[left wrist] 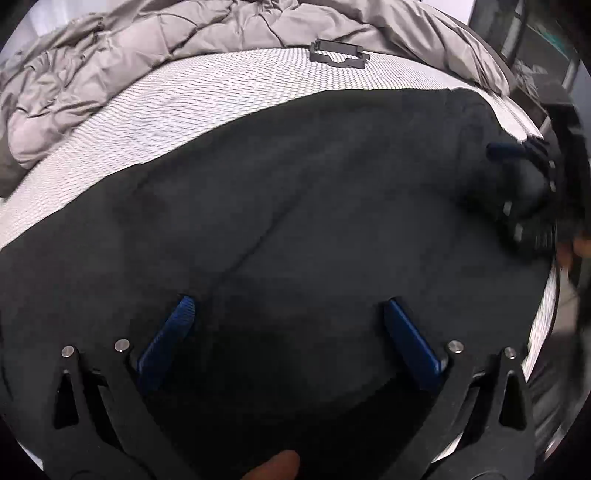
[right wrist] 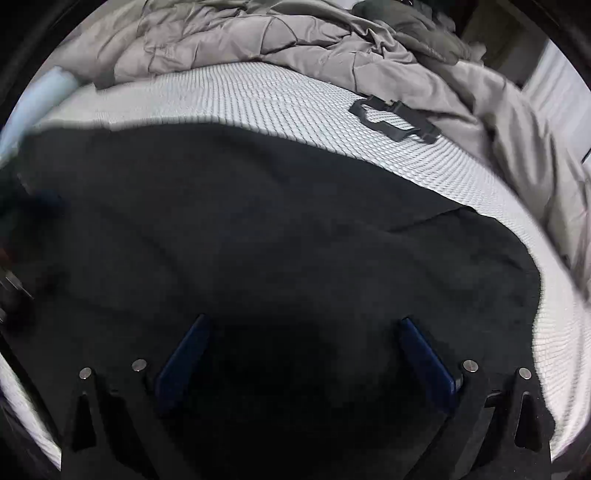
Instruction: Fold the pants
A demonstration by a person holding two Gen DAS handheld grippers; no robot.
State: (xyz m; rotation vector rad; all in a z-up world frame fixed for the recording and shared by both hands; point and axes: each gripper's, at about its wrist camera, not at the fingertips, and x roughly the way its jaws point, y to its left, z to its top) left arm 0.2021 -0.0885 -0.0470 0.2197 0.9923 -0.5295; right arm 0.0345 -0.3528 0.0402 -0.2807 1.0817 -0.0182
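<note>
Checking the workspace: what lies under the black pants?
The pants lie on a white textured mattress; the part directly beneath is covered and unseen.

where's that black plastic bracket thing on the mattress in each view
Left wrist view: the black plastic bracket lies at top centre, on the white mattress just beyond the black pants.
Right wrist view: the bracket lies upper right, again on the mattress beyond the pants.
Shared landmark: the crumpled grey comforter directly behind the bracket in both views.

One black pants (left wrist: 295, 206), one grey comforter (left wrist: 184, 33), one plastic bracket (left wrist: 338, 55), two grippers.
</note>
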